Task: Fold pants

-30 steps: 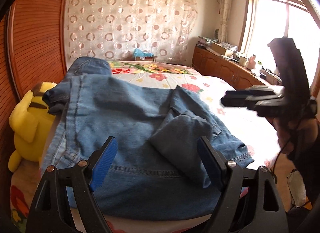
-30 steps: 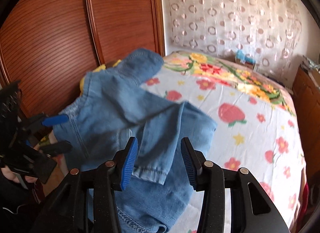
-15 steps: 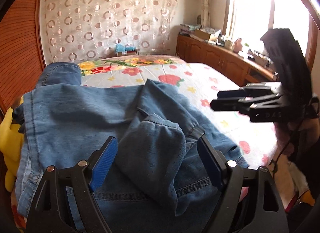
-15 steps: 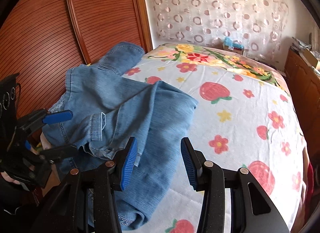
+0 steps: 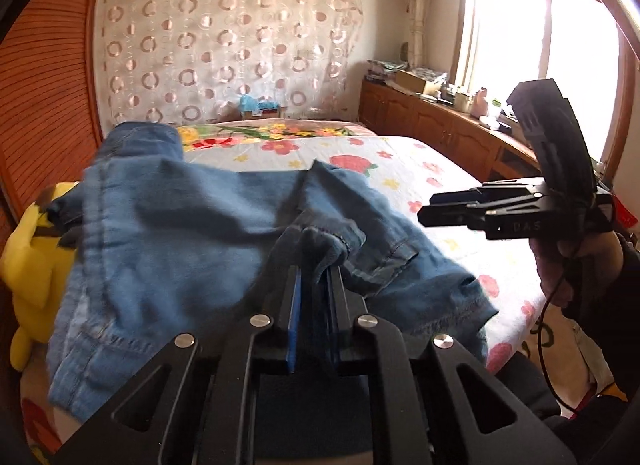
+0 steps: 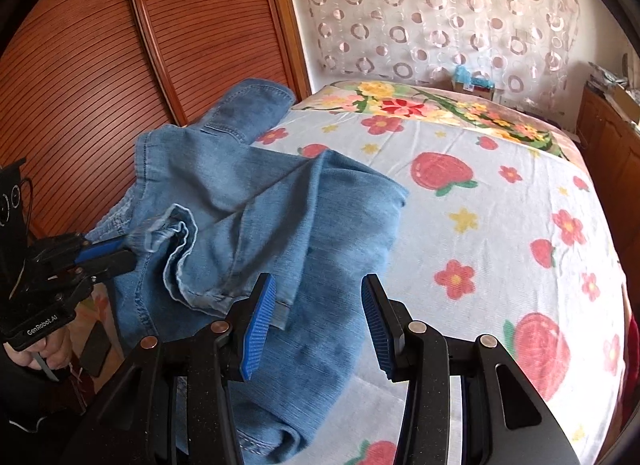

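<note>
Left wrist view: the pants (image 5: 192, 233) lie crumpled on the bed (image 5: 404, 157), beside a yellow plush (image 5: 28, 257). The left gripper (image 5: 316, 277) has just been closing and its fingers now pinch a bunched hem. The right gripper (image 6: 318, 321) hovers over the pants, fingers apart, grasping nothing.

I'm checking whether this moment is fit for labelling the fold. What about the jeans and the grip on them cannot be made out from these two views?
- Left wrist view: the jeans are blurred; the left gripper hides the pinched hem's edges.
- Right wrist view: the jeans' near end is cut off behind the right gripper, whose jaws stand open.
- Both views: how many layers lie in the pile.
- Yellow plush toy: mostly hidden by the jeans.
</note>
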{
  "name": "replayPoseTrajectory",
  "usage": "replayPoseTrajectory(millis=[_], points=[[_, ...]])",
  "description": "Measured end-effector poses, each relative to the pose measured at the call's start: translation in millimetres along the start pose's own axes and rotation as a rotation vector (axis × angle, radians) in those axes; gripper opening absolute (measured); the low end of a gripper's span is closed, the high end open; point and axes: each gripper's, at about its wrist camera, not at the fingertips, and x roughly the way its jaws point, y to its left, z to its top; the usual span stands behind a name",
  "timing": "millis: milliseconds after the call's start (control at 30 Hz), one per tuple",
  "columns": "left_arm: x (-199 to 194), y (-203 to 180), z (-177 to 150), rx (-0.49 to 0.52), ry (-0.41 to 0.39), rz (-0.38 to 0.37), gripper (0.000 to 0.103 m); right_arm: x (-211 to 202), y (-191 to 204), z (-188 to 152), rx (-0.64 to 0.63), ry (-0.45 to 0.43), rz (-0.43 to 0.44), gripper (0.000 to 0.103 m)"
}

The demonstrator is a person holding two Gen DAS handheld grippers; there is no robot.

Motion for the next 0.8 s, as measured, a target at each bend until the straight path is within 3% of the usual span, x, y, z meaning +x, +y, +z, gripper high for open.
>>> replayPoseTrajectory(millis=[367, 533, 800], points=[[-2.3, 31.3, -28.6, -0.075, 0.071, 0.067, 0.013, 29.2, 13.7, 6.3, -0.022, 0.021, 0.033, 0.046], [-2.4, 33.7, -23.8, -0.089, 0.063, 0.082, 0.032, 39.6, 11.2, 7.2, -0.009, 0.043, 0.043, 0.046], [-8.8, 34.7, -14.2, -0.097, 0.021, 0.049, 0.04, 49.5, 4.5, 8.5, 0.036, 0.061, 0.064, 0.046]])
